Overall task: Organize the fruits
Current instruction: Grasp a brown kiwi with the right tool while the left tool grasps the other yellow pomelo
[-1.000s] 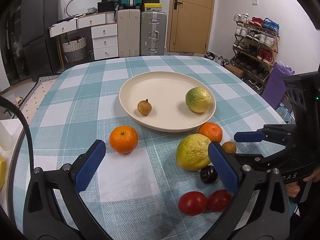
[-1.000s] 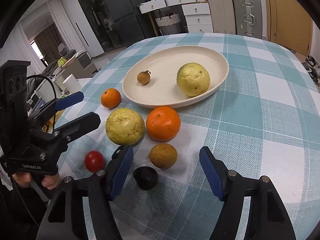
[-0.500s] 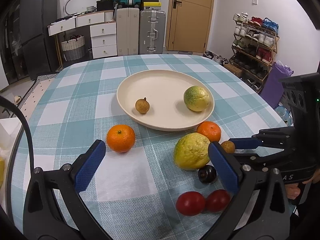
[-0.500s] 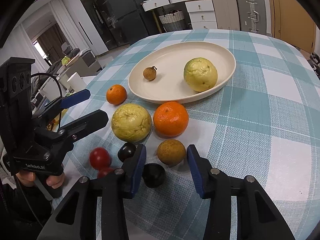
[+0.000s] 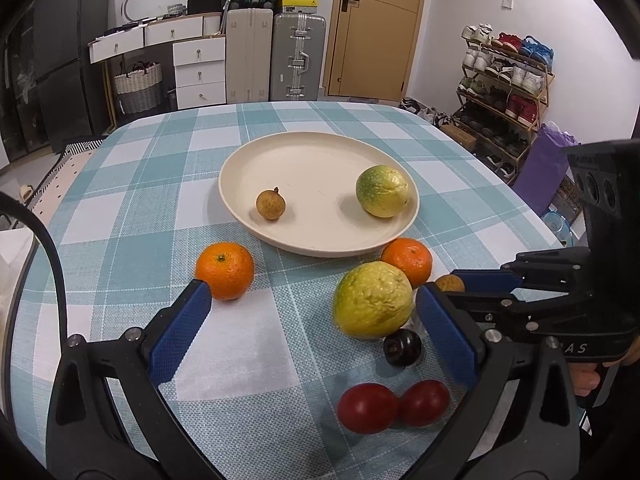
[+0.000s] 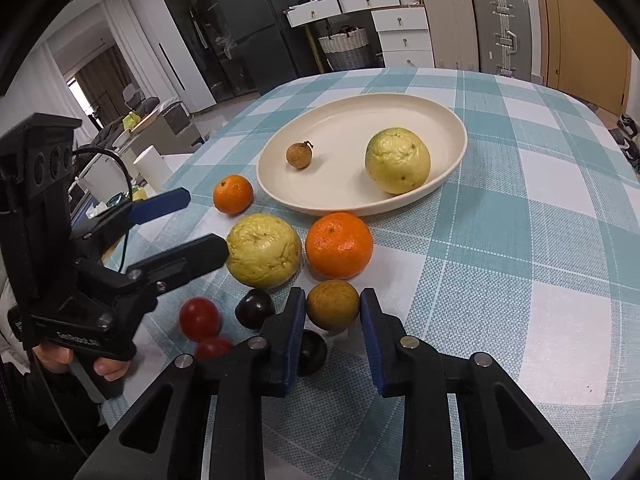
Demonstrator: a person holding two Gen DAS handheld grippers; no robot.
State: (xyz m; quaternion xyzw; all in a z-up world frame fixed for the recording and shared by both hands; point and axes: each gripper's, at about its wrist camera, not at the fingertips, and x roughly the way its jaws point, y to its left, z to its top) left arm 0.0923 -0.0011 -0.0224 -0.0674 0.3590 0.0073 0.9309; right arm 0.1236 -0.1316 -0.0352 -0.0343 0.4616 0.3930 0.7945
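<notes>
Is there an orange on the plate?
No, the plate holds only a small brown fruit and a yellow-green fruit; both oranges sit on the tablecloth.

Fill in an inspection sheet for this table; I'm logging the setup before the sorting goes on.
Surface: checked tablecloth, flat.
Job's things: plate holds a small brown fruit and a yellow-green fruit. On the cloth: two oranges, another yellow-green fruit, a brown fruit, two dark fruits, two red fruits.
Clutter: nothing seen on the table.
Grippers: right gripper has its pads either side of the brown fruit, contact unclear; left gripper open, empty.
Cables: black cable by the left gripper.
Surroundings: suitcases, drawers, shoe rack, door.
</notes>
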